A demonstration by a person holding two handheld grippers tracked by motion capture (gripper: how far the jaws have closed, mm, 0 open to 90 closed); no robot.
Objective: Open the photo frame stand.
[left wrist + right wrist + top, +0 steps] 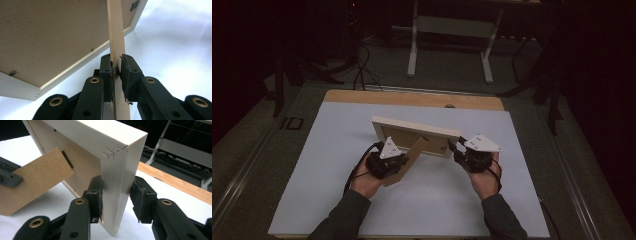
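A pale wooden picture frame (pixel 414 127) stands upright on the white mat (pixel 337 190), its brown back (pixel 50 37) facing me. A brown fibreboard stand (pixel 412 157) hinges out from that back toward the left. My left gripper (pixel 401 162) is shut on the stand's thin edge (pixel 115 30), a pad (pixel 126 72) on each face. My right gripper (pixel 455 147) is shut on the frame's right side (pixel 120 165), with its pads (pixel 96 195) pressed on the front and back faces. The right gripper view also shows the stand (pixel 37 182) and the left gripper's jaw (pixel 7 177).
The white mat covers most of a wooden tabletop, whose bare edge (pixel 412 98) runs along the far side. Beyond the table stand a white metal leg frame (pixel 449 30) and dark cables (pixel 362 70) on the floor. Open mat lies in front of both hands.
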